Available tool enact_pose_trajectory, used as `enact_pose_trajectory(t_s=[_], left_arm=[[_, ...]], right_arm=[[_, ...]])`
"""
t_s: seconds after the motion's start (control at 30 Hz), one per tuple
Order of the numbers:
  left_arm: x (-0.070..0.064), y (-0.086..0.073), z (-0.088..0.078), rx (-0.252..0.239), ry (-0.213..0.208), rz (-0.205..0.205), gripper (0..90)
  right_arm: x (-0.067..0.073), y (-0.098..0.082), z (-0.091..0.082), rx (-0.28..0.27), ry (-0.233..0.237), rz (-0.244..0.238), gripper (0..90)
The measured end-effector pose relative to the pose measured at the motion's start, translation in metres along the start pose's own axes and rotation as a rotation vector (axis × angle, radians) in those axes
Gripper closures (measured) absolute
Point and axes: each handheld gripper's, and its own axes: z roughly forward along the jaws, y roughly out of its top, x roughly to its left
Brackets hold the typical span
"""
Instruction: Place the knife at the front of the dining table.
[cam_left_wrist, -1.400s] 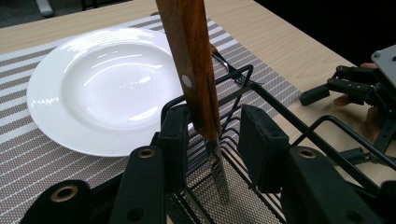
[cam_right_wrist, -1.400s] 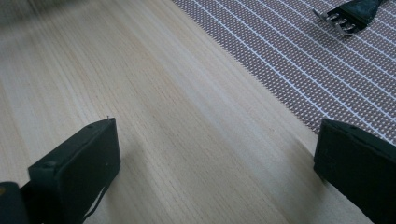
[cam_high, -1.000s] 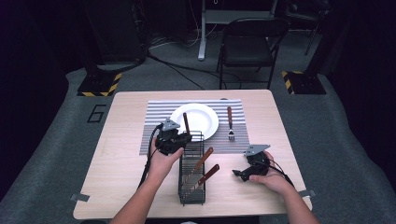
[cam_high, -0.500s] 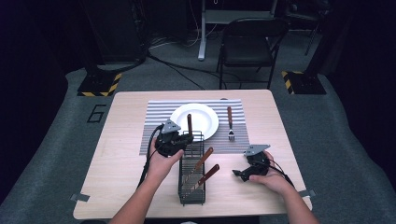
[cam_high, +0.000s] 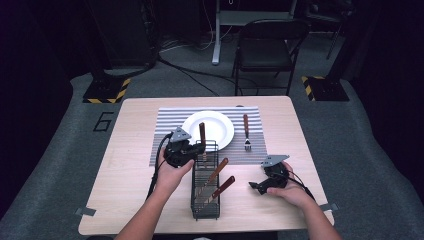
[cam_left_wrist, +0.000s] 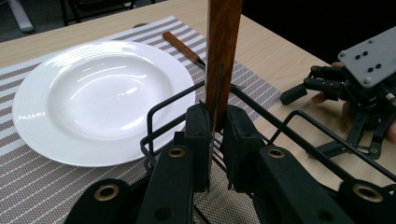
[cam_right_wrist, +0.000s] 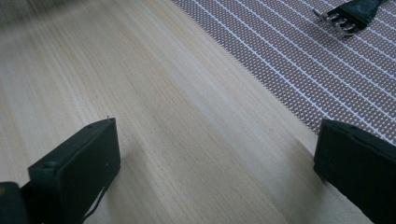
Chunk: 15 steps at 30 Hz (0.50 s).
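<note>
**L gripper holds utensil upright over rack; R gripper idle on bench**

L gripper (cam_high: 199, 148) sits at the far end of the black wire rack (cam_high: 205, 210), just beside the white plate (cam_high: 216, 131). Jaws are clamped on a wooden-handled utensil (cam_high: 202, 134), handle pointing up, roughly vertical. In the left gripper view the jaws pinch the thin metal part just below the wood handle (cam_left_wrist: 223, 51), over the rack's rim (cam_left_wrist: 168, 103); can't tell what kind of utensil, since the working end is hidden.

Rack stands on the light wood bench (cam_high: 125, 185), near edge, between the two hands. 2 more wooden-handled utensils (cam_high: 216, 180) lie tilted inside it, handles toward far right.

Striped placemat (cam_high: 167, 131) lies at bench centre-far, w/ plate on it. Fork (cam_high: 246, 131) w/ wood handle lies on the mat just right of the plate, tines toward the person, apart from the plate.

R gripper (cam_high: 256, 186) is low at the bench's near right, held in the right hand (cam_high: 292, 188), well apart from the rack. Jaws wide open, nothing between them. Right gripper view: both jaws spread over bare bench (cam_right_wrist: 177, 140), mat edge (cam_right_wrist: 280, 79) and fork tines (cam_right_wrist: 341, 21) at upper right.

Folding chair (cam_high: 267, 47) stands on the floor beyond the bench.
</note>
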Motion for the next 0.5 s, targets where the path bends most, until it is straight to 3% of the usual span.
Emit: enact_pose_trajectory(t_s=[0.5], left_arm=[[-0.001,0.016,-0.016,-0.005,-0.026,0.013,80.9]], right_arm=[[0.000,0.000,0.000,-0.002,-0.001,0.006,0.0]])
